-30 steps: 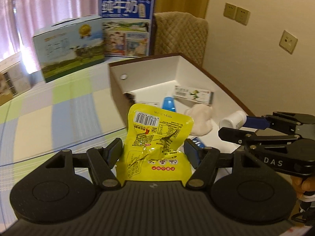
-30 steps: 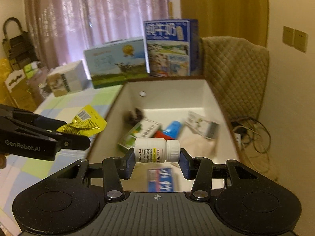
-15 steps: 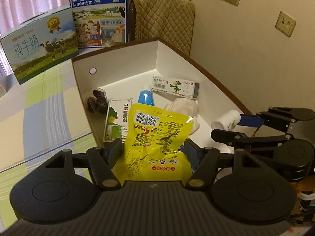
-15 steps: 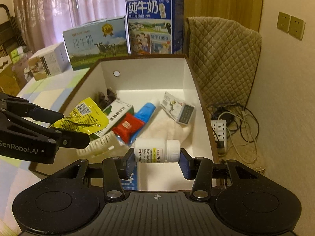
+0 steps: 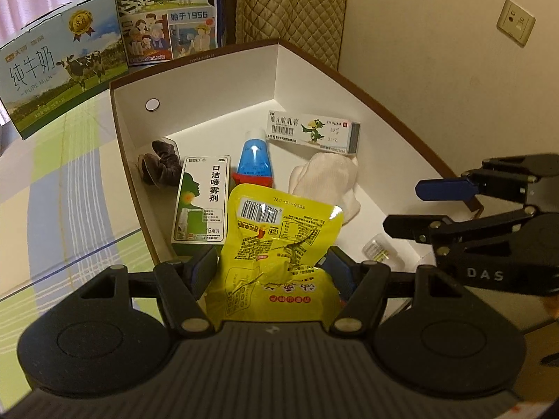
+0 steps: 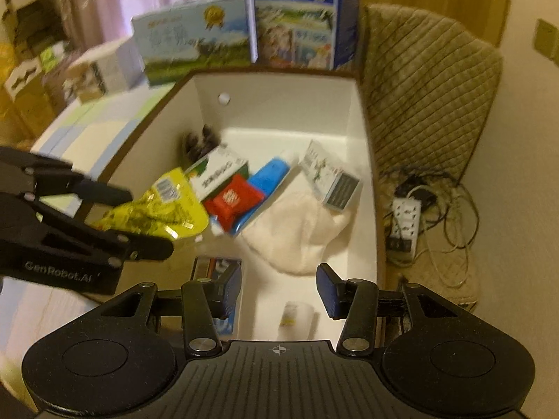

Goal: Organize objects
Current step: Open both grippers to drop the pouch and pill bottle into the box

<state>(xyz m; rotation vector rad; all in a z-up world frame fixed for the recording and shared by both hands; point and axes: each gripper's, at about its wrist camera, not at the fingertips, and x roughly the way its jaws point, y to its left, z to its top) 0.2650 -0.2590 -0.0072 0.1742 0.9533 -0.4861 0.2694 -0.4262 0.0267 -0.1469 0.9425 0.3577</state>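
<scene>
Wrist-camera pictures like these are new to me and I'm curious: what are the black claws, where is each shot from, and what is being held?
The claws are two-finger grippers that a person holds, one in each hand. Each picture comes from a camera on one gripper, looking along its fingers. Both look down into a white box holding a spray carton, a blue tube and a white cloth. The left gripper grips a yellow packet. The right gripper is open and empty; a small white bottle shows blurred below it.
</scene>
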